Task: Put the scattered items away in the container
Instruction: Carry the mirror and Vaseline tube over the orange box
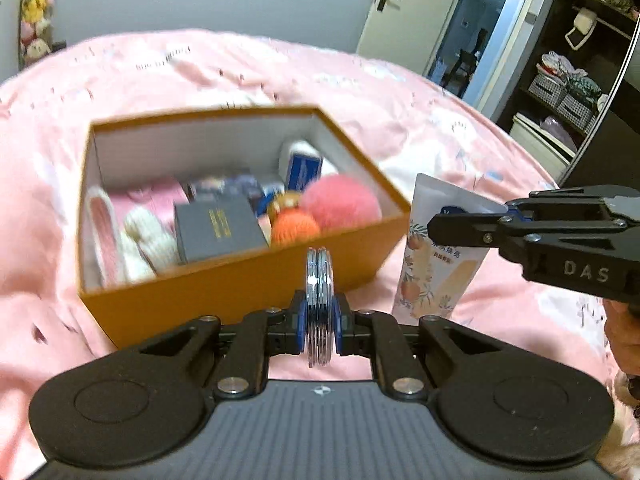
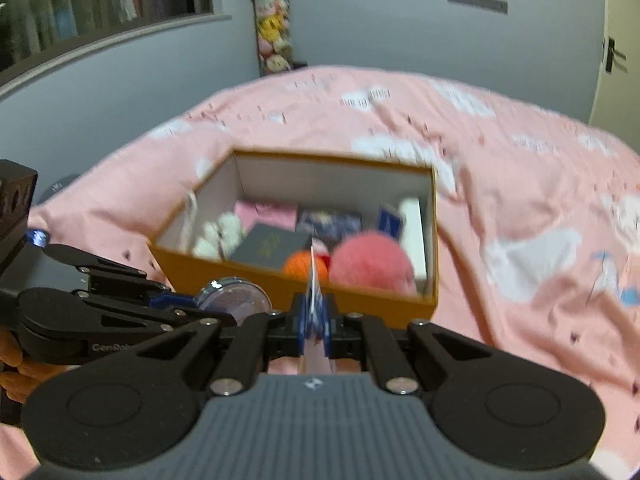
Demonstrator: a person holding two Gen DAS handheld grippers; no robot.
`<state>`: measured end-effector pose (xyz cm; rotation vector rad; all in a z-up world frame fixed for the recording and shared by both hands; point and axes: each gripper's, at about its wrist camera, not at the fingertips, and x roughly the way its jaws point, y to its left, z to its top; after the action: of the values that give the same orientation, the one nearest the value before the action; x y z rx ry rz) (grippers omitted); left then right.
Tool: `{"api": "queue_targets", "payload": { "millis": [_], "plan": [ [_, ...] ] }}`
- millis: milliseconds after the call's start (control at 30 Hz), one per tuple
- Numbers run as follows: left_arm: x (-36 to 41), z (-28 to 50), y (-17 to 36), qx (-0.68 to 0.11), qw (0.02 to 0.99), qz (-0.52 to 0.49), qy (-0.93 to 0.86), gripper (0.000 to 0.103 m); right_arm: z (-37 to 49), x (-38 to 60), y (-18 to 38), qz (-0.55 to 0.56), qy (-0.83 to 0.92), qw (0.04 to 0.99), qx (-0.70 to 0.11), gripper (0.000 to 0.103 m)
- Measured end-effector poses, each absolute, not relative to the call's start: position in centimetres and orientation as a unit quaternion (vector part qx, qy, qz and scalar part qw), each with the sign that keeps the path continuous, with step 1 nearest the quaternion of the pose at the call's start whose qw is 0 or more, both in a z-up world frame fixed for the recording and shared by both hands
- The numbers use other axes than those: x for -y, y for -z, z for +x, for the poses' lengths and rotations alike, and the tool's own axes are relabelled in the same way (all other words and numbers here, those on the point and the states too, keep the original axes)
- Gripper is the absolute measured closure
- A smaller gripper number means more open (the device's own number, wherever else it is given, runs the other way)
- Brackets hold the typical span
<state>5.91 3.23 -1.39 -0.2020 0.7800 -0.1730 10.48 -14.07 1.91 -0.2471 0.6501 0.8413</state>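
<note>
An orange cardboard box [image 1: 224,292] with a white inside sits on the pink bed and holds a pink pompom [image 1: 340,202], an orange knitted ball [image 1: 295,227], a grey box [image 1: 218,228], white knitted items and a blue pack. My left gripper [image 1: 319,322] is shut on a round clear compact [image 1: 319,304], held on edge just in front of the box. My right gripper [image 1: 472,220] is shut on the flat end of a white peach-print tube [image 1: 436,256], right of the box. In the right wrist view the right gripper [image 2: 315,320] grips the tube [image 2: 314,292] edge-on, before the box [image 2: 360,300], with the compact [image 2: 234,296] to its left.
The pink bedspread [image 1: 400,92] with white clouds spreads all around the box. An open door [image 1: 404,8] and dark shelving [image 1: 568,80] stand to the right. A column of plush toys [image 2: 272,24] hangs on the grey wall behind the bed.
</note>
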Motion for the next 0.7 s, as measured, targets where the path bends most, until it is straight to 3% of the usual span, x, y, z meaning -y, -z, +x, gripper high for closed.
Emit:
{"api": "queue_targets", "payload": {
  "millis": [333, 533, 700],
  "plan": [
    [-5.5, 8.4, -4.4, -0.317, 0.943, -0.07, 0.065, 0.088, 11.5, 11.7, -7.7, -0.115, -0.426, 0.871, -0.218, 0.094],
    [-8.3, 11.6, -5.7, -0.313, 0.945, -0.085, 0.044, 0.088, 15.9, 9.5, -7.7, -0.082, -0.43, 0.872, -0.22, 0.095],
    [-9.7, 15.5, -3.7, -0.328, 0.939, -0.102, 0.034, 0.088, 19.3, 6.7, -5.8, -0.082, -0.417, 0.879, -0.217, 0.095]
  ]
}}
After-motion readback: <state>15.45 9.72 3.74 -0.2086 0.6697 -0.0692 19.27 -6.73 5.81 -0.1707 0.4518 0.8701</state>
